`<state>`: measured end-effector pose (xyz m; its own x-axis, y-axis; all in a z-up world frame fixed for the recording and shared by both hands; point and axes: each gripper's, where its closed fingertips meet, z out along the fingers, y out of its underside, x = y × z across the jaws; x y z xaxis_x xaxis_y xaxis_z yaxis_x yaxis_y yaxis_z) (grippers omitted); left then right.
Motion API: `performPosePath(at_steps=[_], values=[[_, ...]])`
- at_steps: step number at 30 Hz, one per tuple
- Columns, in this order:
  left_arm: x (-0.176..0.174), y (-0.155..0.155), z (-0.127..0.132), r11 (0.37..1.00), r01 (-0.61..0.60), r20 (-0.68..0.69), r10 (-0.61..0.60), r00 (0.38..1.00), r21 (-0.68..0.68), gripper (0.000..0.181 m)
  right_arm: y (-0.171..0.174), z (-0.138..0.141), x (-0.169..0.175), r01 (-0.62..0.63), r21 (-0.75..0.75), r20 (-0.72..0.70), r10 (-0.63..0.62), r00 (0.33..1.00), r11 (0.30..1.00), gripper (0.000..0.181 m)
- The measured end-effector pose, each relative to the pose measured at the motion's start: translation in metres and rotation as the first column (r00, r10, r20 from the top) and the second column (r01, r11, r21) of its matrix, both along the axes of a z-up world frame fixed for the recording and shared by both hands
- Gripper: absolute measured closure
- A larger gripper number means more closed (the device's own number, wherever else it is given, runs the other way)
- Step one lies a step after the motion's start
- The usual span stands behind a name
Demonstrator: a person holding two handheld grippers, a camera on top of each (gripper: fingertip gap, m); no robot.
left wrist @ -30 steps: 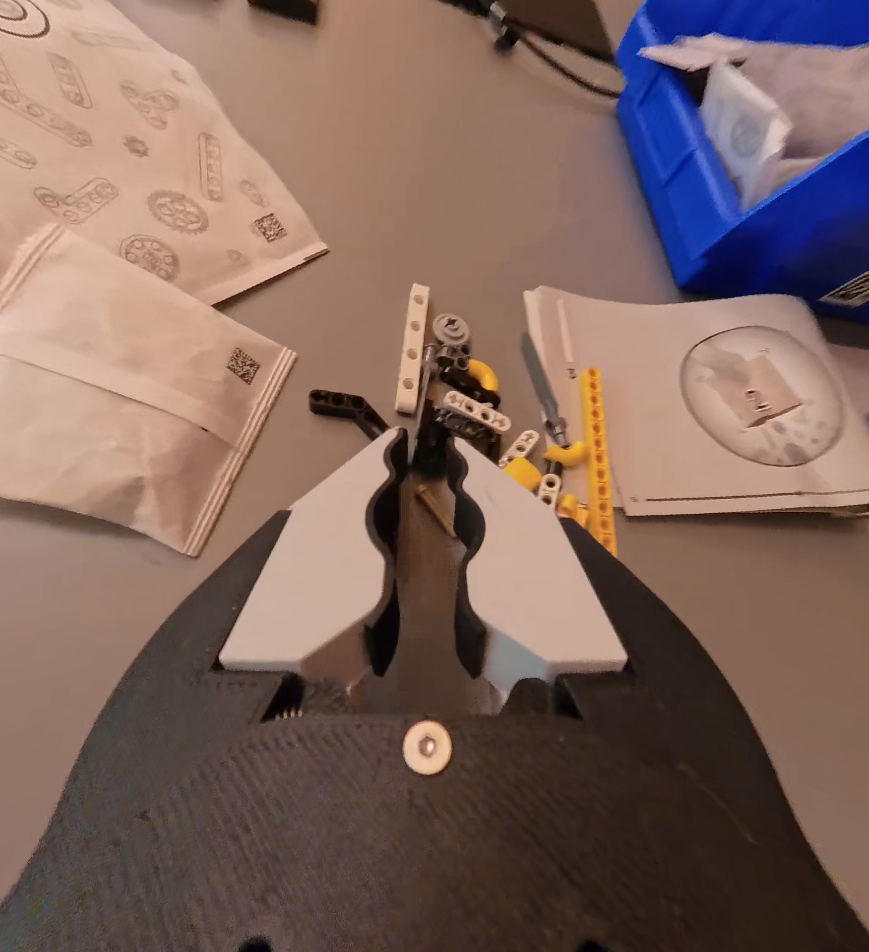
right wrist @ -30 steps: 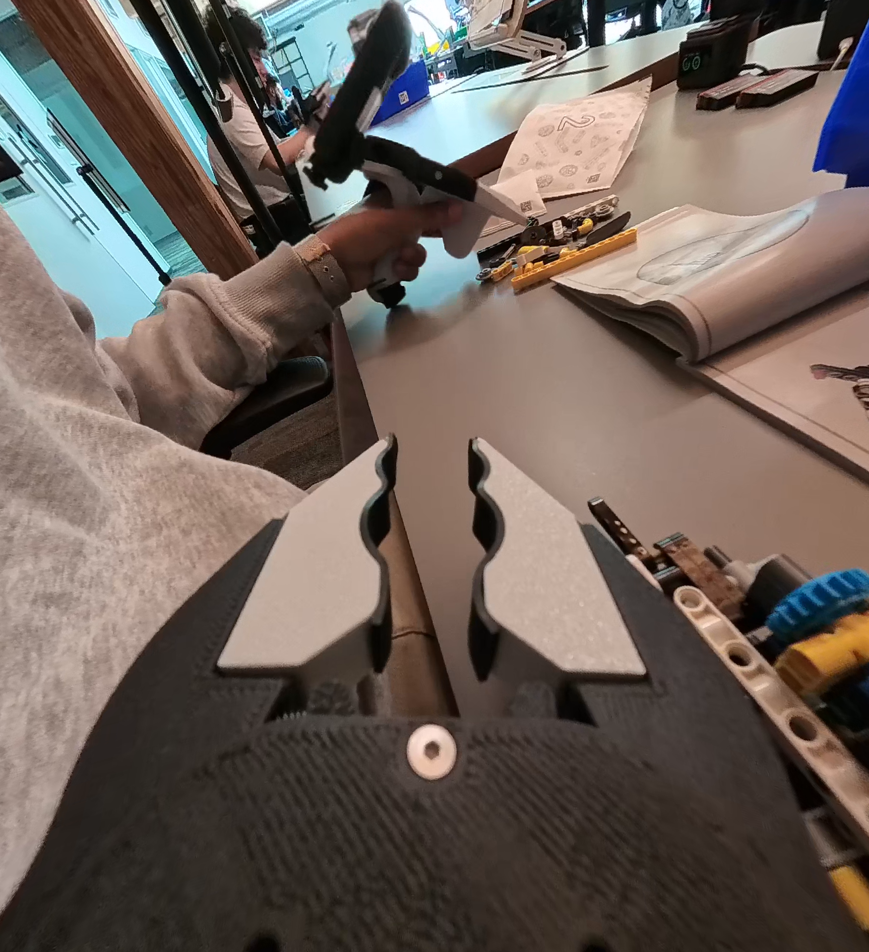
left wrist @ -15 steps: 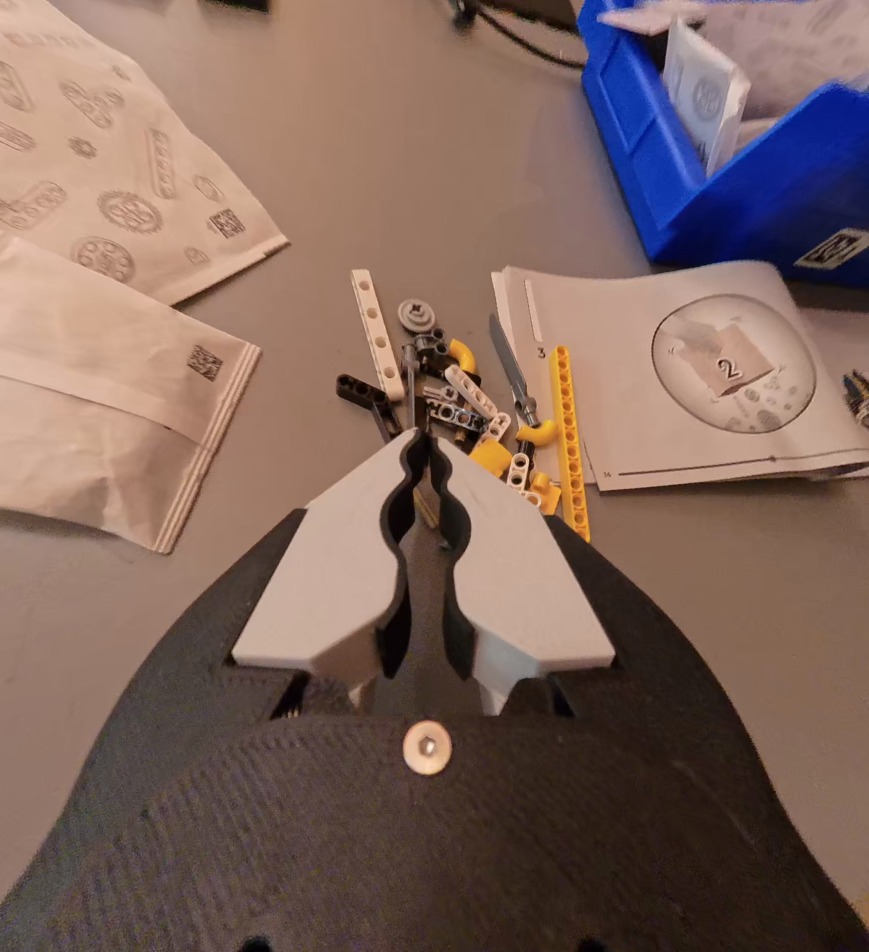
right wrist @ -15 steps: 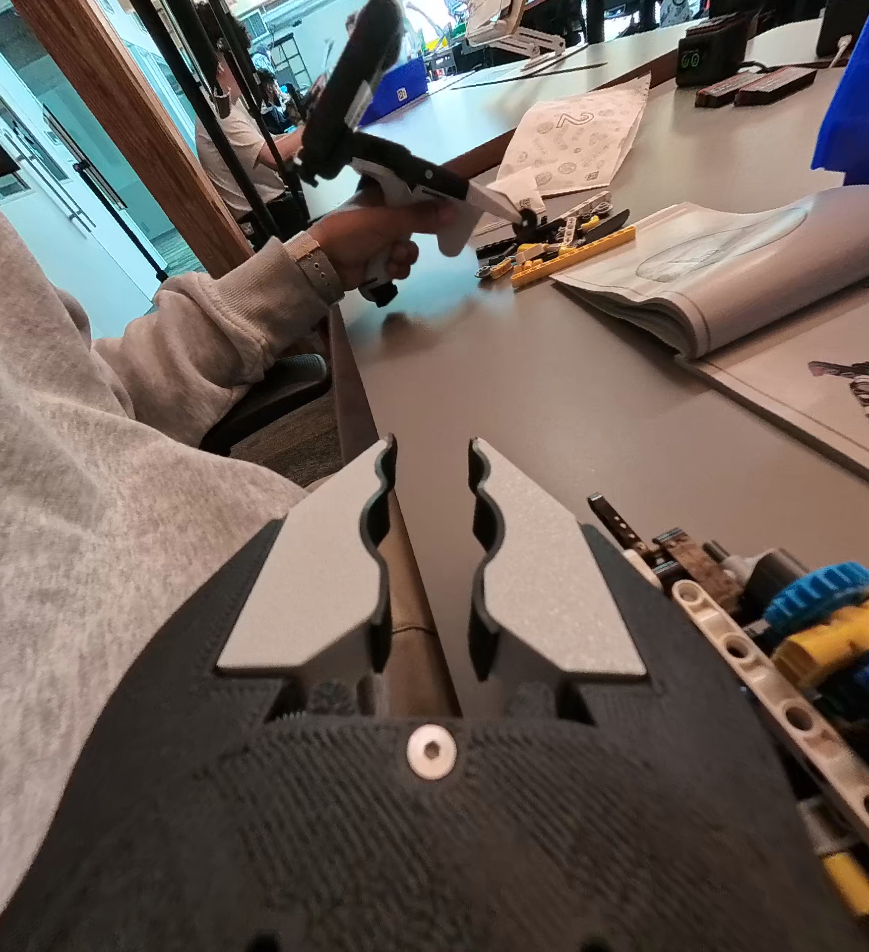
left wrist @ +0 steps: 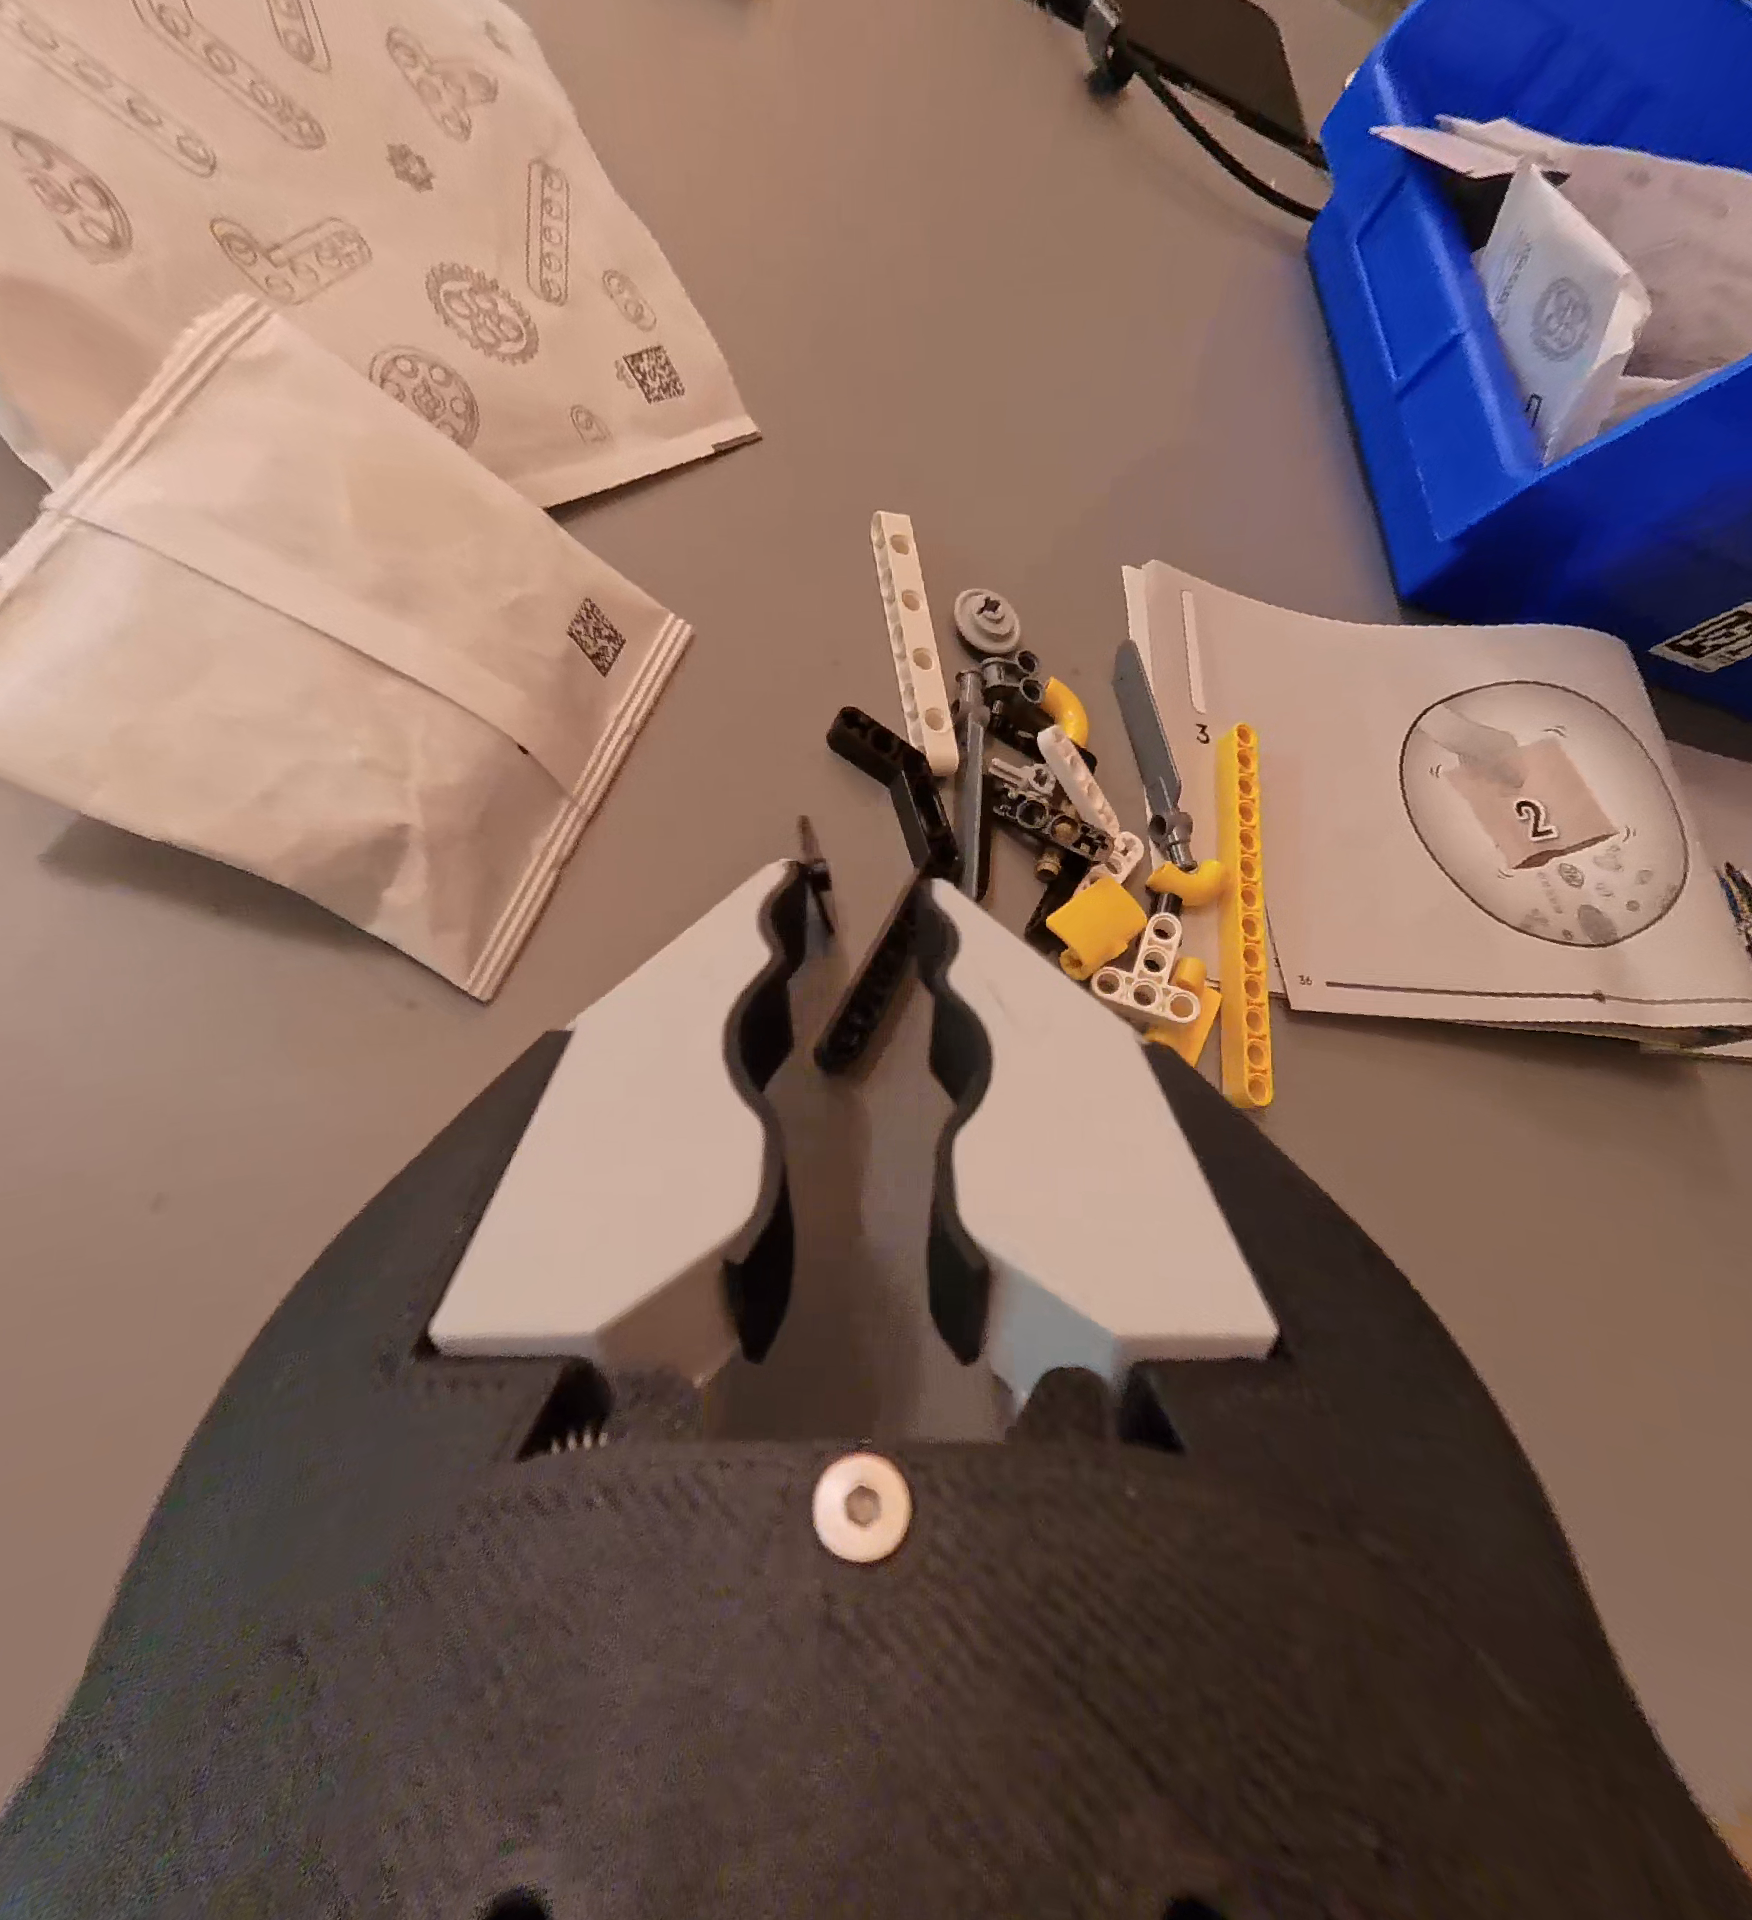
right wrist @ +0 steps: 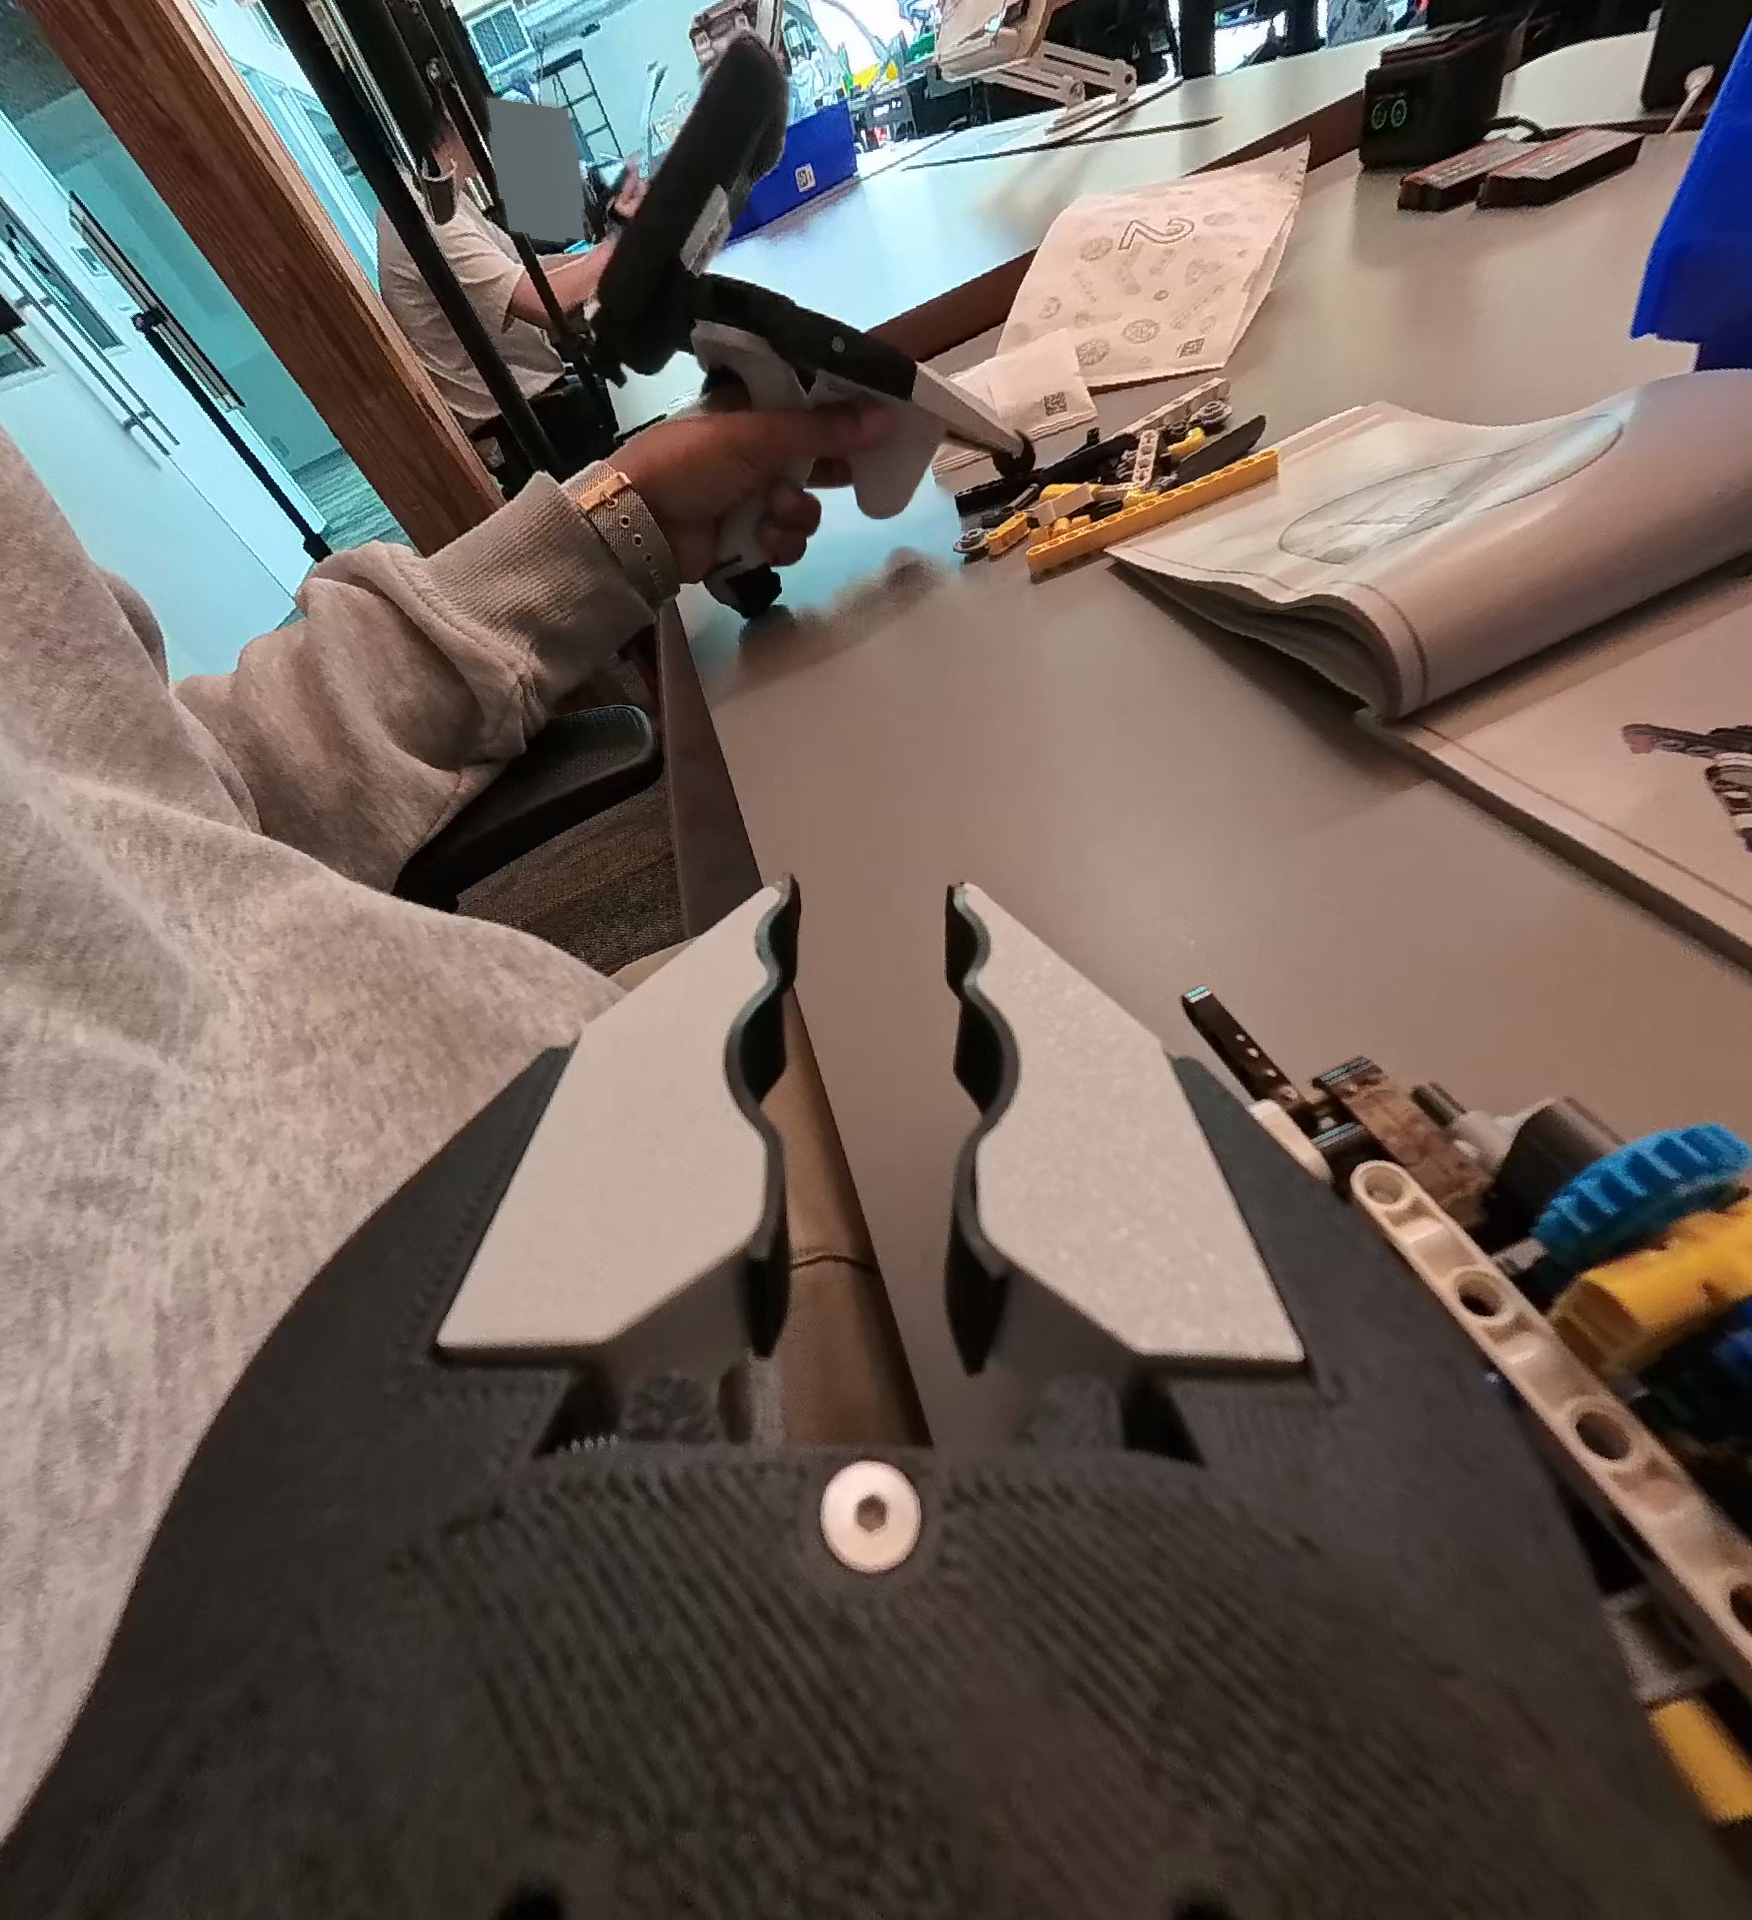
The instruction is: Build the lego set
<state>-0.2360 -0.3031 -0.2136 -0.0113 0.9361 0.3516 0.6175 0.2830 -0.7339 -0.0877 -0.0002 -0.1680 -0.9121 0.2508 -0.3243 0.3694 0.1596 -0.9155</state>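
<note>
My left gripper [left wrist: 861,878] is open, low over the near end of a pile of loose lego pieces [left wrist: 1059,810]. A black beam [left wrist: 867,982] lies slanted between its fingers. A small black pin [left wrist: 815,878] stands by the left fingertip; I cannot tell if it touches. The pile holds a long yellow beam [left wrist: 1246,904] and a white beam [left wrist: 913,644]. My right gripper [right wrist: 872,891] is open and empty over the table's near edge. A partly built assembly [right wrist: 1578,1299] with blue gears lies just right of it. The left gripper [right wrist: 1007,447] also shows far off in the right wrist view.
Two paper bags [left wrist: 280,665] [left wrist: 332,208] lie left of the pile. An open instruction booklet [left wrist: 1423,831] lies to its right, and a blue bin [left wrist: 1578,312] with bags stands behind it. A black cable [left wrist: 1194,114] runs at the back. A person sits at another table [right wrist: 456,270].
My left gripper was nearly shut at the pile half a second ago and now stands open, with the black beam between its fingers. The right gripper has not moved.
</note>
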Motion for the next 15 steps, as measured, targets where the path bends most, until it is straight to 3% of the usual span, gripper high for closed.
performPosePath(at_steps=[1, 4, 11, 15], values=[[0.0, 0.001, 0.0, 1.0, 0.005, 0.003, -0.005, 1.0, 0.008, 0.157, 0.0, 0.0, 0.0, 0.0, 0.0, 0.0, 0.0, 1.0, 1.0, 0.155], [-0.003, -0.002, 0.005, 0.999, -0.014, -0.03, 0.013, 0.999, -0.042, 0.156, 0.0, 0.0, 0.0, 0.0, 0.0, 0.001, 0.0, 1.0, 1.0, 0.155], [-0.01, 0.024, 0.018, 0.968, 0.082, -0.102, -0.109, 0.989, -0.237, 0.153, 0.0, 0.0, 0.0, -0.001, 0.002, 0.002, 0.001, 1.0, 1.0, 0.155], [-0.01, 0.041, 0.021, 0.961, 0.145, -0.115, -0.175, 0.978, -0.235, 0.152, 0.0, 0.0, 0.0, 0.0, 0.002, 0.003, 0.0, 1.0, 1.0, 0.155]])
